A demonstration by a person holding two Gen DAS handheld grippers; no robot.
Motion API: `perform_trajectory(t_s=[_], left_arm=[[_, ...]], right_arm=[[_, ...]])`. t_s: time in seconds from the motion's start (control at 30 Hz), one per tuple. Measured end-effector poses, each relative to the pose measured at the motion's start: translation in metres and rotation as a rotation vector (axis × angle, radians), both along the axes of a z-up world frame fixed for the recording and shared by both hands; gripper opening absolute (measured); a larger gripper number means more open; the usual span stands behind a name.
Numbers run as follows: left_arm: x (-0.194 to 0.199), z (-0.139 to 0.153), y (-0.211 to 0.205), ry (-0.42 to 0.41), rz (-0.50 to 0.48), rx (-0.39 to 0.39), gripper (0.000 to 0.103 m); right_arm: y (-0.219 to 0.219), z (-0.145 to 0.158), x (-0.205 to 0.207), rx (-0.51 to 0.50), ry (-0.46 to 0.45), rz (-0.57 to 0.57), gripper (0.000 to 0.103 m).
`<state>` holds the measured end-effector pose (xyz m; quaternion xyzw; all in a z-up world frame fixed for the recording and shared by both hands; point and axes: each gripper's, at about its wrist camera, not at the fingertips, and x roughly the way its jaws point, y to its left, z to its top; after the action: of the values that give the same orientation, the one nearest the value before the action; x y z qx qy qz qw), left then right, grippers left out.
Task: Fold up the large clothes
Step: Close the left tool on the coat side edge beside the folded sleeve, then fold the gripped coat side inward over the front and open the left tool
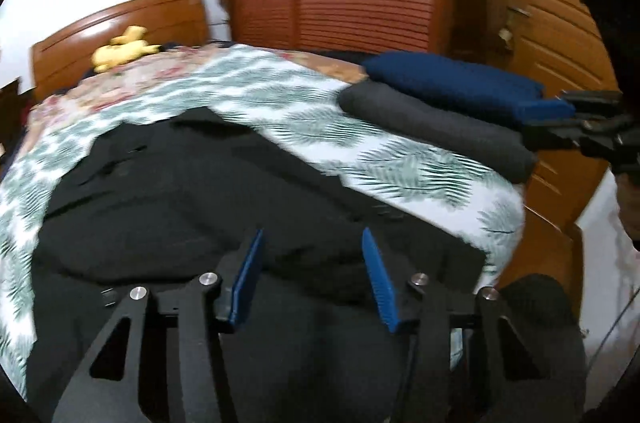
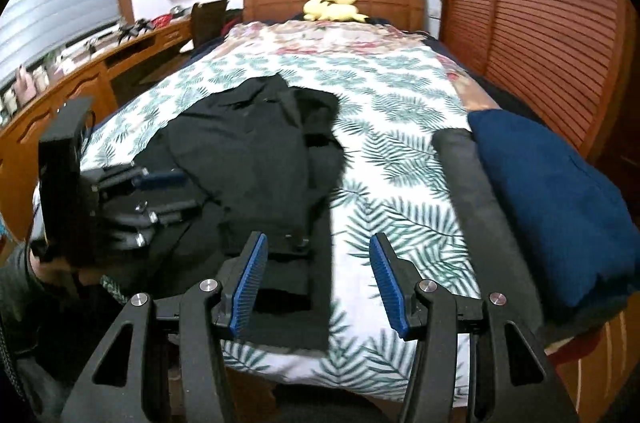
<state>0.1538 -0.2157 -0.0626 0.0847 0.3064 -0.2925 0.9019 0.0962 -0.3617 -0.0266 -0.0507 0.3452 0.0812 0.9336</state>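
Garment: black clothing (image 2: 256, 151) lying spread across the bed (image 2: 400, 159), centre frame, ready for folding.
Left tongs (image 1: 312, 275): hovering released, gripping nothing.
Right tongs (image 2: 318, 283): hovering released, empty.

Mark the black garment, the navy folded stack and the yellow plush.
black garment (image 2: 256, 143), right wrist view, middle of its body
navy folded stack (image 2: 560, 199), right wrist view, top face
yellow plush (image 2: 334, 7), right wrist view, its body
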Motion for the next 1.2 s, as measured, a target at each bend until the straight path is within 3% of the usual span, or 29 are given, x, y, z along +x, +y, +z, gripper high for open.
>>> perform_trajectory(t_s=[0.2, 0.4, 0.53, 0.6, 0.63, 0.67, 0.73, 0.97, 1.2], left_arm=[[-0.010, -0.020, -0.060, 0.080, -0.128, 0.021, 0.051], [-0.006, -0.044, -0.092, 0.139, -0.158, 0.114, 0.051], [0.001, -0.061, -0.103, 0.144, -0.144, 0.204, 0.051], [0.001, -0.064, -0.101, 0.136, -0.149, 0.207, 0.047], [0.001, -0.063, -0.097, 0.141, -0.151, 0.199, 0.025], [0.001, -0.061, -0.093, 0.145, -0.140, 0.187, 0.015], [-0.001, -0.051, -0.080, 0.143, -0.123, 0.141, 0.010], [-0.017, 0.023, 0.014, 0.005, 0.046, -0.035, 0.008], [-0.025, 0.066, 0.113, -0.096, 0.250, -0.079, 0.008]], right_arm=[[-0.018, 0.000, -0.012, 0.024, -0.012, -0.057, 0.055], [-0.024, -0.006, -0.017, 0.055, -0.019, -0.071, 0.055], [-0.024, -0.012, -0.020, 0.092, -0.014, -0.075, 0.055], [-0.025, -0.015, -0.022, 0.095, -0.003, -0.074, 0.055], [-0.025, -0.016, -0.021, 0.093, 0.001, -0.073, 0.055], [-0.024, -0.018, -0.022, 0.094, 0.004, -0.072, 0.055], [-0.024, -0.019, -0.019, 0.103, 0.009, -0.071, 0.055], [-0.003, -0.026, -0.011, 0.121, 0.003, -0.055, 0.055], [0.034, -0.032, -0.001, 0.122, -0.016, -0.013, 0.055]])
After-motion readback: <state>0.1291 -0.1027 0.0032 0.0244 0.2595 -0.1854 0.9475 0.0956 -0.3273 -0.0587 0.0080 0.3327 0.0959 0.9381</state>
